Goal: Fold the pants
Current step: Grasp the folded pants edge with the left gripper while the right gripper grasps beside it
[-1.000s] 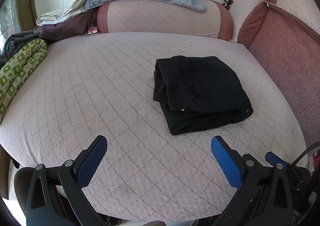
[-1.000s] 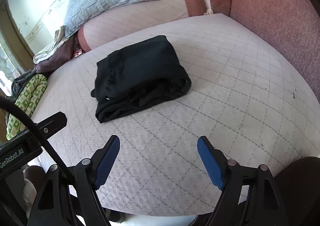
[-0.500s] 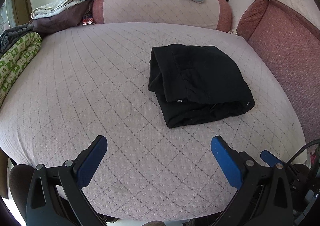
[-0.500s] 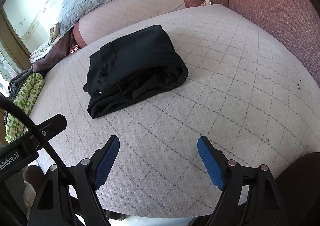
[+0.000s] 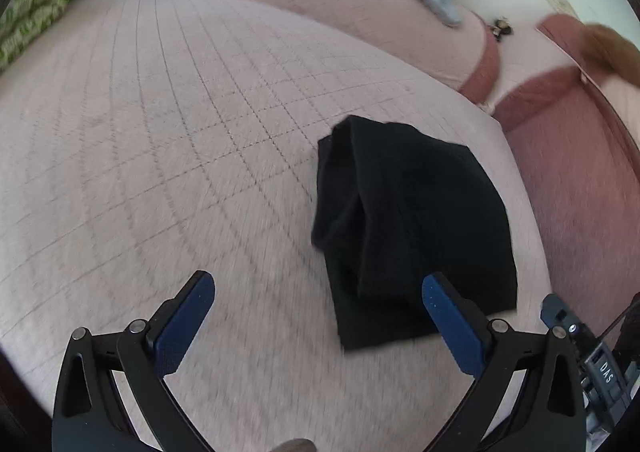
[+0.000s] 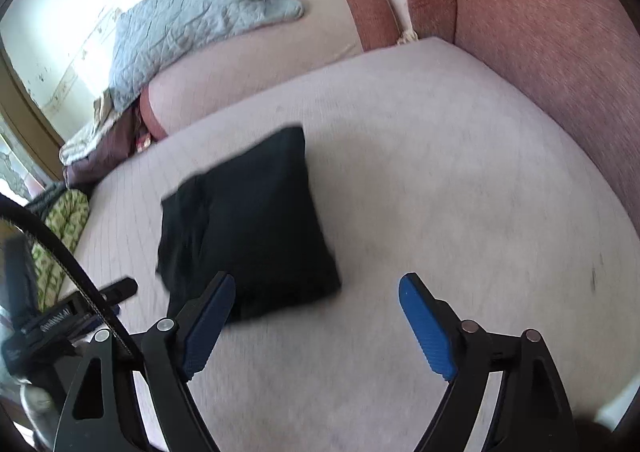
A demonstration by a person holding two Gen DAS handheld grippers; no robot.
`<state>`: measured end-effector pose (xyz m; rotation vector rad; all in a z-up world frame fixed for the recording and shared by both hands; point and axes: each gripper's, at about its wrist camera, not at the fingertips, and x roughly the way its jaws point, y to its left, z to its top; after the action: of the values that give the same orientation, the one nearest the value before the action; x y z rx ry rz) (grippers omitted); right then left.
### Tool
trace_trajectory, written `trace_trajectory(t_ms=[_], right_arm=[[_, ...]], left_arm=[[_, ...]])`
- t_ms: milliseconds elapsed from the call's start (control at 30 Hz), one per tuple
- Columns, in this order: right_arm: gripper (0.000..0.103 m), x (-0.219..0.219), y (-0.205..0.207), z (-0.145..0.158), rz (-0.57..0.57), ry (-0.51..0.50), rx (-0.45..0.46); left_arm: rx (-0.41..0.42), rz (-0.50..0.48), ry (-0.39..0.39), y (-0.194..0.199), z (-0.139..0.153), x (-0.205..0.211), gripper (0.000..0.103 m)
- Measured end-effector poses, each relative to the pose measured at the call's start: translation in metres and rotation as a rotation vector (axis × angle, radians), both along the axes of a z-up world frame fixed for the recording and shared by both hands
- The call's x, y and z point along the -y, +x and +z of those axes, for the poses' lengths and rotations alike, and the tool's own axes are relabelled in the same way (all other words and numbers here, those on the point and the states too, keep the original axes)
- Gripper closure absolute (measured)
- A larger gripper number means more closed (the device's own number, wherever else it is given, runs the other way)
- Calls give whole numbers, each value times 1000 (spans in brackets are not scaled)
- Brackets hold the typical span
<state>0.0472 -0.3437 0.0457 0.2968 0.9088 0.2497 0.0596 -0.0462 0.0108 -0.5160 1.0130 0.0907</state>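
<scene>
I see the big pink bed [image 5: 168, 155]. The black pants [image 5: 412, 228] lie folded on it, at 3 o'clock from the middle. My left gripper [image 5: 316, 324] & right gripper [image 6: 316, 324] are both wide apart, w/ nothing held.

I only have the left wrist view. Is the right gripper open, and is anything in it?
Observer: Open. The right gripper has just widened a little, with only bare bed between its jaws.
Operator: Where are the pants from it?
Observer: The pants lie ahead and to its left. Its left finger overlaps their near corner in the picture; I cannot tell if they touch.
Operator: Anything on the bed to its right?
Observer: Only a small dark speck near the right edge.
</scene>
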Motion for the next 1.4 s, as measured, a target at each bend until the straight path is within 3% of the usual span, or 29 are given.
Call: trace_trajectory(t_ms=[167,233,400,467,600,633,667,700,767,867,1000,1100,1133,1200,1233,1267,1400], right_arm=[[14,7,66,-23,51,86,-68],[14,7,89,-38,65,145,-117],[14,1,133,-73,123,285,-208],[12,-1,149,-84,141,355,-213],[12,-6,175,-94,175,507,-241],[23,-10,178,-95,198,528,-251],[52,-16,180,-98,233,556,-273],[66,-24,180,-103,263,586,-306],[74,-30,175,-103,255,551,-290],[80,-30,176,-90,256,582,-261],[80,-32,180,-67,247,604,-179],[79,-28,191,-64,204,567,-146],[75,-23,195,-67,172,551,-153],[57,-11,202,-80,91,476,-203],[43,-8,204,-83,66,453,-217],[38,-3,204,-85,31,428,-223],[37,22,194,-64,-43,429,-154]], left_arm=[[-59,-12,-257,40,-36,-7,0],[-48,11,-258,46,-37,-4,0],[-50,-79,-245,67,-39,18,0],[-34,-76,-217,73,-41,25,0],[-21,-74,-237,83,-39,23,1],[-19,-98,-233,88,-37,26,6],[-21,-119,-210,90,-34,30,22],[-26,-138,-182,91,-32,32,35],[-25,-171,-181,93,-30,32,52],[-19,-181,-246,104,-27,22,57],[-15,-198,-186,135,-19,26,61],[-19,-206,-143,166,-18,27,61],[-26,-203,-135,174,-20,25,61],[-56,-198,-137,191,-28,21,55],[-71,-190,-150,195,-31,18,55],[-81,-181,-166,195,-31,16,55],[-23,-177,-140,166,-2,9,55]])
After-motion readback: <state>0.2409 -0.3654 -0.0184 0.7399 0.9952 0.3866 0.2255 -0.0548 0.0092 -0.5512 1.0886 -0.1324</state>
